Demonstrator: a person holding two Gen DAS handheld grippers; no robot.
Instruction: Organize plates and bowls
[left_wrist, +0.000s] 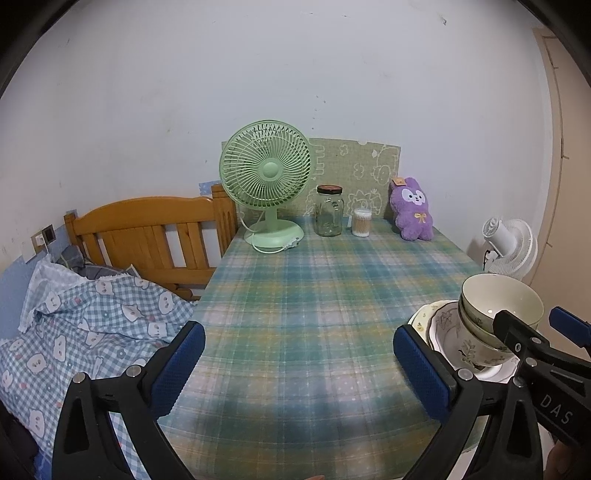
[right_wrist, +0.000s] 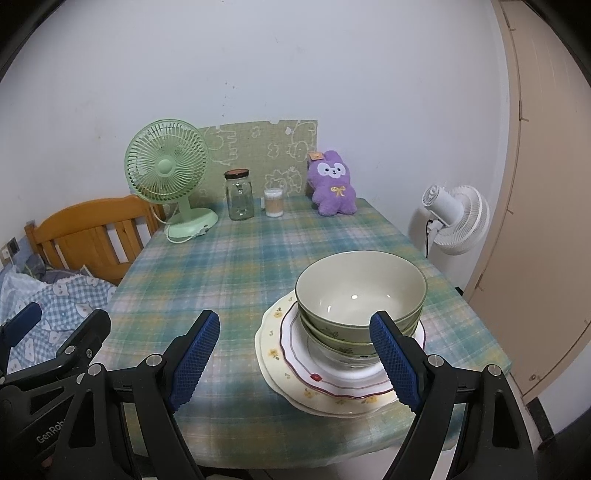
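Bowls (right_wrist: 360, 295) nested on plates (right_wrist: 295, 343): glazed, slick, breakable. Grip top rim. Left tongs (left_wrist: 299, 362) and right tongs (right_wrist: 295, 354) apart, empty.

Tablecloth (right_wrist: 240, 266): green, blue and yellow plaid. Bowls (right_wrist: 360, 295): pale green with leaf sprigs. Upper plate (right_wrist: 295, 345): white, maroon rim line, red flower. Lower plate (right_wrist: 271, 332): cream, yellow flowers. Fan (right_wrist: 168, 166): mint green. Plush rabbit (right_wrist: 332, 182): purple. Gripper pads (right_wrist: 194, 356): blue.
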